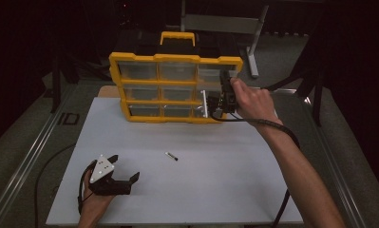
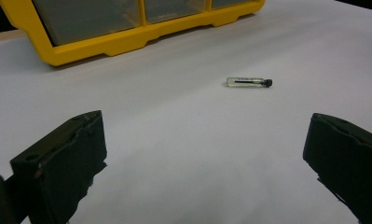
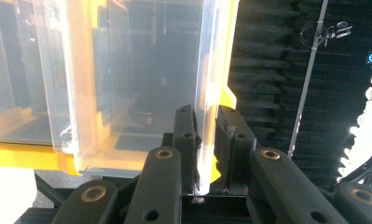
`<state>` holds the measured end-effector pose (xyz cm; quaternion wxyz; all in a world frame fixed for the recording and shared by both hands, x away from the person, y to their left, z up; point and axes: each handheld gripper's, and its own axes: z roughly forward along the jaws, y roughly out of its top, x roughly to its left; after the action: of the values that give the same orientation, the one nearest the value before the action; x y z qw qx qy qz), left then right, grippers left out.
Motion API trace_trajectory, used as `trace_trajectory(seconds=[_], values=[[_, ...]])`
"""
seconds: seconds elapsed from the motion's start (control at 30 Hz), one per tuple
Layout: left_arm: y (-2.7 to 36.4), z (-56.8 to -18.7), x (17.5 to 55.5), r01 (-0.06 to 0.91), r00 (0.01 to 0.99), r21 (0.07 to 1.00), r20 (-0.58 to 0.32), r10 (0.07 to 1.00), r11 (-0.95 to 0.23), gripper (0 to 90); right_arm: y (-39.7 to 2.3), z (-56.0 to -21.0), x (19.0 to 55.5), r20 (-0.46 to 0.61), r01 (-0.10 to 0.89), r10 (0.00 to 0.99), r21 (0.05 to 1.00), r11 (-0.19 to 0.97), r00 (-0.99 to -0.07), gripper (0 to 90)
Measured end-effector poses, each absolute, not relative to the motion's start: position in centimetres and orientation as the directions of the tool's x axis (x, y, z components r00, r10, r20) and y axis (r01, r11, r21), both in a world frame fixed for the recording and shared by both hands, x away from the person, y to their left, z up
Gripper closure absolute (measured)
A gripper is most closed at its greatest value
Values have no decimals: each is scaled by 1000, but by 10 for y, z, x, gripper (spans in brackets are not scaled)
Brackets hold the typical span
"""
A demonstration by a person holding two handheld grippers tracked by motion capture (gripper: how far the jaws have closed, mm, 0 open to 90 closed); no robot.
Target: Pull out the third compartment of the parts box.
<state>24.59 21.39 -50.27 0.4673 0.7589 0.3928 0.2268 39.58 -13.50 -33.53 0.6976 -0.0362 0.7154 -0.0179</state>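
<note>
Low in the lower left of the high view, the left gripper (image 1: 125, 170) rests on the white table (image 1: 201, 190) with its jaws spread wide and nothing between them; in its own view the two black jaws stand far apart over bare tabletop. Ahead of it, near the middle of the table, lies a small clear vial with a dark cap (image 1: 171, 156), on its side and apart from everything else. Farther up, at centre right, the right gripper (image 1: 215, 102) is clamped narrow on the clear wall of a transparent drawer (image 3: 207, 93) at the right end of the yellow organizer (image 1: 130, 59), which stands upright at the table's far edge; the right gripper view shows the thin plastic edge pinched between both pads. The step looks like drawing that drawer out; it would go best with a straight pull along the drawer's slide, a firm pinch kept square on the wall, so the organizer does not tip forward.
</note>
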Motion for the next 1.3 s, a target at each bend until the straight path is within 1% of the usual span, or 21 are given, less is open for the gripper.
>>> trace_trajectory(seconds=[0.33,0.73,1.3], values=[[214,-503,246,384,587,888,-23,809,-253,2,-136,-336,387,-998,-35,-58,-58,998,-24,791],[213,-503,246,383,589,888,-22,808,-255,2,-137,-334,375,-997,-47,-72,-71,996,-35,791],[213,-503,245,384,589,887,-22,808,-255,2,-140,-334,356,-996,-69,-87,-85,994,-27,791]])
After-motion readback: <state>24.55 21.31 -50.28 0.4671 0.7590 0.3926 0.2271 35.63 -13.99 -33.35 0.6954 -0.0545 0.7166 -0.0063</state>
